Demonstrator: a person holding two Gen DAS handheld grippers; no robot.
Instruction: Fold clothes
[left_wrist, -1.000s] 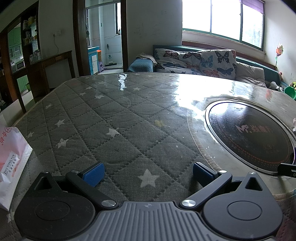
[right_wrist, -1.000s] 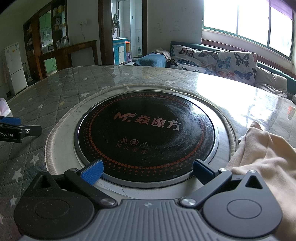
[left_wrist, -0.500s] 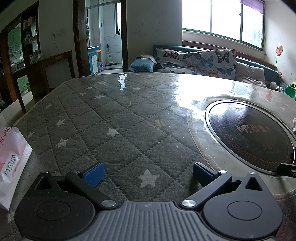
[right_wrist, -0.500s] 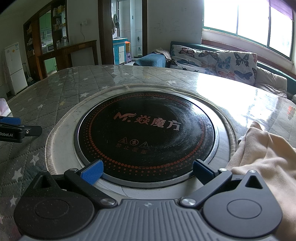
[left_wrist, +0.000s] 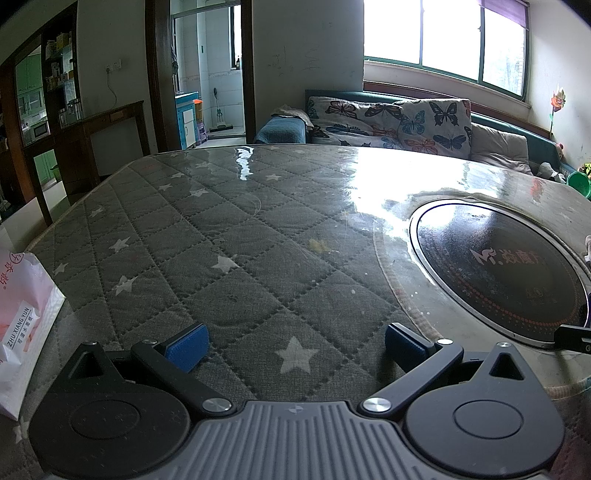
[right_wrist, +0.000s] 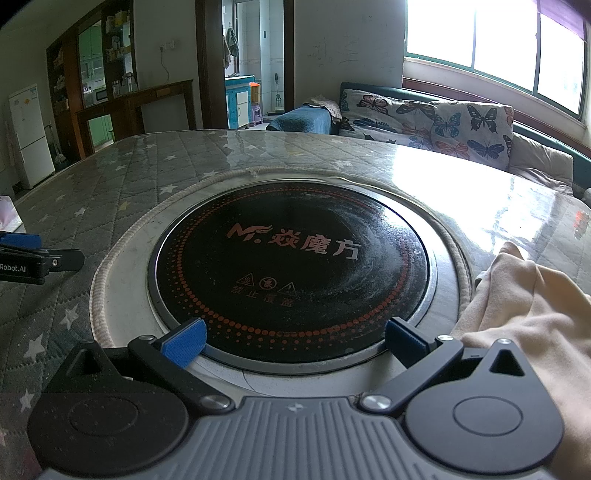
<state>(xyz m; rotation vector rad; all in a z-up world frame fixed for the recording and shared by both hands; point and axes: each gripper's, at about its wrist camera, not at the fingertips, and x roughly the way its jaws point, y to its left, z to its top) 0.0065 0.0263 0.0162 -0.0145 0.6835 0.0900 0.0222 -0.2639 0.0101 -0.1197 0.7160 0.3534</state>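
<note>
A beige garment (right_wrist: 532, 317) lies crumpled on the table at the right of the right wrist view, beside my right gripper's right finger; only a sliver shows at the right edge of the left wrist view (left_wrist: 587, 247). My right gripper (right_wrist: 295, 341) is open and empty, low over the near rim of the black round cooktop (right_wrist: 295, 254). My left gripper (left_wrist: 295, 345) is open and empty over the grey star-quilted table cover (left_wrist: 229, 236). The left gripper's fingertip also shows at the left edge of the right wrist view (right_wrist: 22, 254).
The cooktop (left_wrist: 498, 273) is set into the round table, ringed by a rope trim (right_wrist: 110, 273). A white and pink paper bag (left_wrist: 22, 325) lies at the table's left edge. A sofa with butterfly cushions (left_wrist: 391, 123) stands behind the table.
</note>
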